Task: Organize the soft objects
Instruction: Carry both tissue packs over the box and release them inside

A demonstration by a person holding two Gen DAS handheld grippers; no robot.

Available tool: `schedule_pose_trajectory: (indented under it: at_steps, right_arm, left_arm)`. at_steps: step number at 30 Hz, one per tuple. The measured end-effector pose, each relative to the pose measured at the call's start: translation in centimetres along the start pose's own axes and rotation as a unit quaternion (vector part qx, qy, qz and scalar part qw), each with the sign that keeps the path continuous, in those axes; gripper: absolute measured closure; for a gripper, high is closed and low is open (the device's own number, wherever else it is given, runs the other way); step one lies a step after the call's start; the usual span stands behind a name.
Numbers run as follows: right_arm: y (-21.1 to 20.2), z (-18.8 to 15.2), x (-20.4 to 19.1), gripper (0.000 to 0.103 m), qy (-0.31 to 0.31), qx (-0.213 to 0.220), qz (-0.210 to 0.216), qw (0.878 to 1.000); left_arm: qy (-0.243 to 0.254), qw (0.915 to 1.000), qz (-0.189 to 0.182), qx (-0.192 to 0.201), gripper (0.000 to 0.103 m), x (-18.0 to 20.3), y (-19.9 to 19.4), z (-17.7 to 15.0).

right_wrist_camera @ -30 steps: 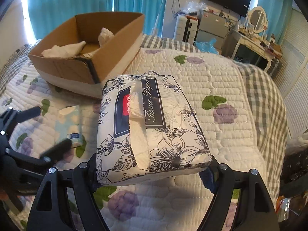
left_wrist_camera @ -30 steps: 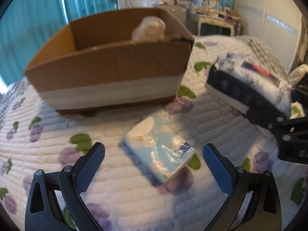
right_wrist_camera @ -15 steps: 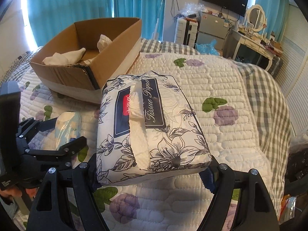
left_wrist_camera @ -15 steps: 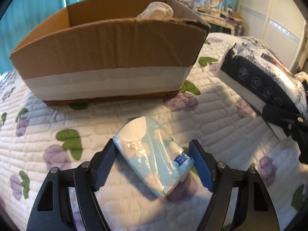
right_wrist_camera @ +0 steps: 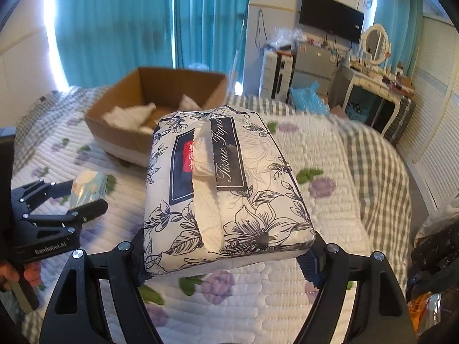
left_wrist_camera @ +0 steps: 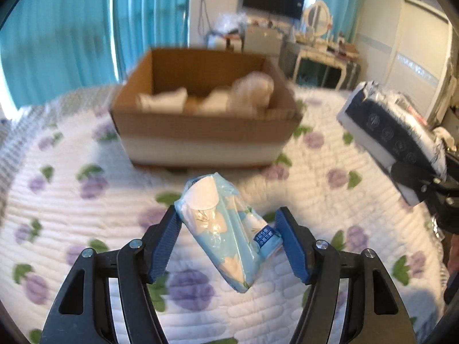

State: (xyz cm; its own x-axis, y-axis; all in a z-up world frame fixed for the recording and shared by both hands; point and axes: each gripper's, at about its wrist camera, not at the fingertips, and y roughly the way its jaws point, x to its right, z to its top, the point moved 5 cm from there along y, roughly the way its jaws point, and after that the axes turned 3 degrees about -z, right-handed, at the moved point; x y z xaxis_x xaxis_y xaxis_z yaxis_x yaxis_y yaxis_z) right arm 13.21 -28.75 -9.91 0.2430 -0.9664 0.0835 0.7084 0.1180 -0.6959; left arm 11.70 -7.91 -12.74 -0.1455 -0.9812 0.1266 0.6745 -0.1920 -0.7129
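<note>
My left gripper (left_wrist_camera: 228, 239) is shut on a light-blue tissue pack (left_wrist_camera: 226, 229) and holds it above the quilt, in front of the open cardboard box (left_wrist_camera: 200, 140). The box holds several white soft items (left_wrist_camera: 252, 94). My right gripper (right_wrist_camera: 226, 258) is shut on a large floral tissue-paper pack (right_wrist_camera: 229, 200), held above the bed. That pack also shows at the right of the left wrist view (left_wrist_camera: 393, 132). The left gripper with its blue pack (right_wrist_camera: 86, 189) shows at the left of the right wrist view.
A white quilt with purple flowers (left_wrist_camera: 71, 200) covers the bed. A grey checked blanket (right_wrist_camera: 373, 154) lies along its right side. Teal curtains (right_wrist_camera: 129, 23), a dressing table (right_wrist_camera: 373, 83) and a wall TV (right_wrist_camera: 330, 17) stand behind the bed.
My left gripper closed on the blue tissue pack and lifted it off the quilt, drawing back from the box. My right gripper kept its hold on the floral pack and rose a little.
</note>
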Motion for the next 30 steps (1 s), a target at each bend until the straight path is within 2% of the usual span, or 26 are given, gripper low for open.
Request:
schedule_pose_trajectory:
  at_steps: [9, 16, 19, 23, 25, 30]
  right_arm:
    - [-6.9, 6.3, -2.7, 0.024, -0.021, 0.072, -0.002, 0.997]
    - [-8.1, 12.3, -5.9, 0.024, -0.039, 0.113, 0.015, 0.993]
    - [-6.3, 14.7, -6.9, 0.024, -0.042, 0.117, 0.019, 0.992]
    - [-1.6, 16.9, -7.8, 0.024, -0.035, 0.105, 0.03, 0.993]
    - [1.2, 17.4, -7.8, 0.024, -0.026, 0.094, 0.038, 0.995]
    - [7.4, 17.3, -7.4, 0.024, -0.01, 0.063, 0.051, 0.997]
  left_arm:
    - [0.038, 0.9957, 0.009, 0.084, 0.036, 0.6, -7.5, 7.8]
    - [0.049, 0.9918, 0.011, 0.118, 0.036, -0.3, -8.3, 13.3]
    - [0.063, 0.9896, 0.032, 0.125, 0.036, -1.0, -7.1, 15.3]
    - [0.073, 0.9898, 0.041, 0.115, 0.036, -2.0, -3.6, 16.5]
    - [0.077, 0.9905, 0.05, 0.103, 0.036, -2.8, -1.0, 17.0]
    - [0.078, 0.9932, 0.045, 0.074, 0.036, -4.6, 5.0, 17.1]
